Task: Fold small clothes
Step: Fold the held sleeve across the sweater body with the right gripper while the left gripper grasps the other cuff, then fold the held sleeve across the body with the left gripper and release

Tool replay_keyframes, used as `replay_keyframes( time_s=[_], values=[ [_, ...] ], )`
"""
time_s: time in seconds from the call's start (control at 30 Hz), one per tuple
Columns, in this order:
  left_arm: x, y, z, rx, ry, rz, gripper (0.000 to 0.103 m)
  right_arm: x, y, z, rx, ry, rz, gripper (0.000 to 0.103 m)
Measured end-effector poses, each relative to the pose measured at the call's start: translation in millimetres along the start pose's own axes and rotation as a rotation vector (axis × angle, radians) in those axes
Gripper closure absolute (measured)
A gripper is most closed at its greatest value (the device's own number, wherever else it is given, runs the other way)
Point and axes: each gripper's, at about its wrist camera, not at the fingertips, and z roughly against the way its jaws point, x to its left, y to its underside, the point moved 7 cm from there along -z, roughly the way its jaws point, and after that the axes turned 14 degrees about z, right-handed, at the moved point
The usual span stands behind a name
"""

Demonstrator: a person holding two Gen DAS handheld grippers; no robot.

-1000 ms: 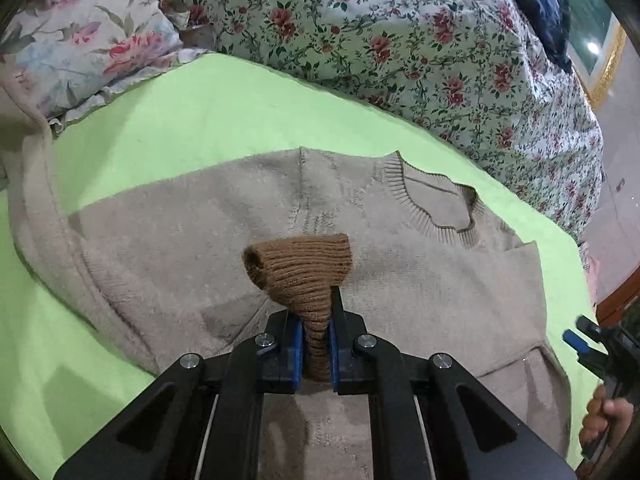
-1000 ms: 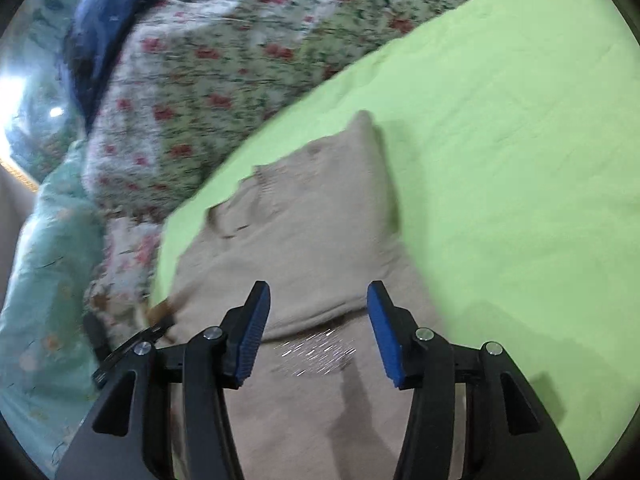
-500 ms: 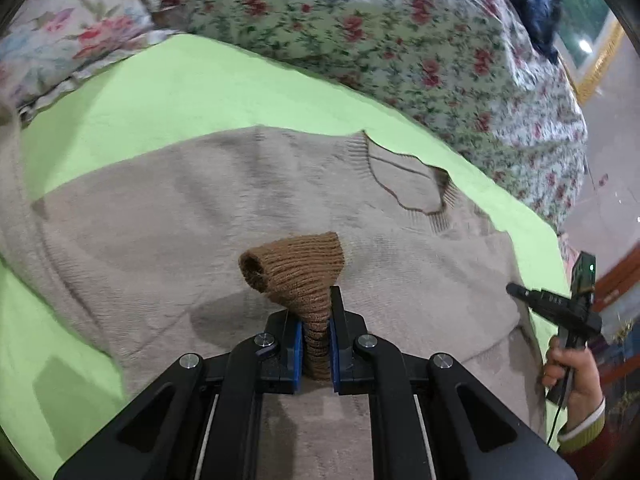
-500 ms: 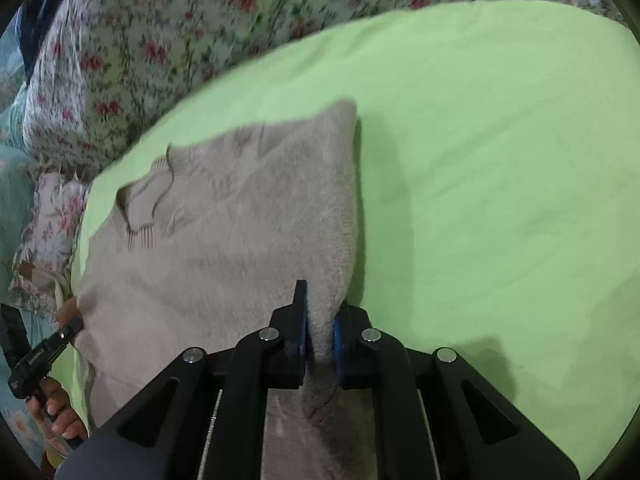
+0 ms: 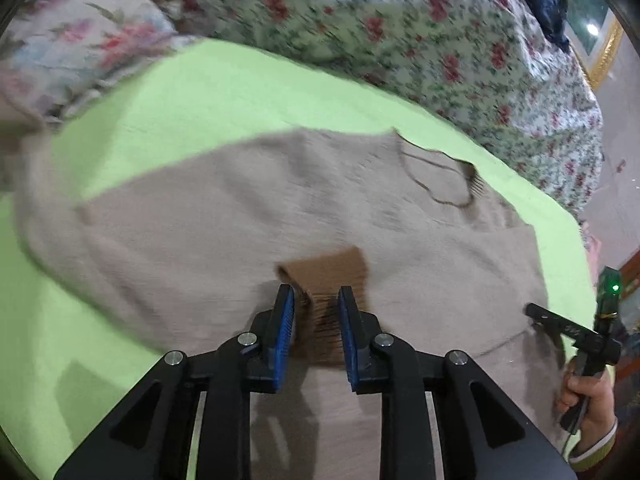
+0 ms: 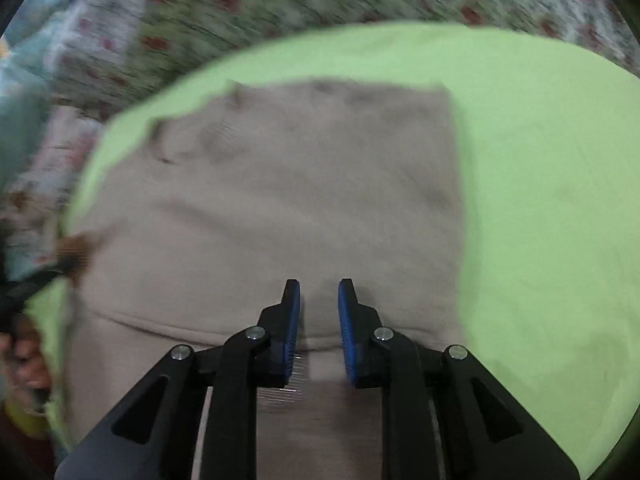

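Note:
A small beige knit sweater (image 5: 248, 216) lies on a lime green sheet (image 5: 224, 92), neckline (image 5: 440, 176) at the far right. Its brown ribbed cuff (image 5: 328, 272) lies on the sweater body, between the tips of my left gripper (image 5: 316, 300), which is open and no longer clamps it. In the right wrist view the sweater (image 6: 280, 200) has a straight folded right edge. My right gripper (image 6: 318, 296) is open just above the folded cloth. Both views are blurred by motion.
A floral quilt (image 5: 400, 32) and a floral pillow (image 5: 80, 40) lie beyond the sheet. The person's right hand and the other gripper (image 5: 576, 336) show at the right edge. Bare green sheet (image 6: 540, 200) lies right of the sweater.
Both grippers have opened. The left let go of the brown cuff, which dropped onto the sweater body. The right released the sweater's side edge, which now lies folded flat.

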Motion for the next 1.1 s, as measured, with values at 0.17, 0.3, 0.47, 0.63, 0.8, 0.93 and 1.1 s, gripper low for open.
replay_keyframes(
  time_s=[0.17,0.3,0.47,0.63,0.8,0.93,1.1],
  values=[
    [53,-21,32,-0.062,-0.061,0.076,0.08,7,4,31,-0.052,-0.018,-0.024,0.069],
    [100,-43,52,-0.124,-0.115,0.175,0.055,45,11,48,-0.08,-0.103,0.019,0.052],
    [141,-86,67,-0.198,-0.174,0.26,0.028,88,29,58,-0.07,-0.209,0.052,0.046],
    [180,-148,76,-0.271,-0.255,0.342,0.016,103,44,54,-0.037,-0.238,0.057,0.044],
    [212,-198,62,-0.252,-0.297,0.403,0.016,106,57,46,0.001,-0.249,0.045,0.044],
    [230,-216,59,-0.266,-0.364,0.408,0.064,108,65,43,0.027,-0.265,0.044,0.044],
    [212,-210,72,-0.29,-0.305,0.337,0.095,107,70,39,0.037,-0.273,0.03,0.044]
  ],
)
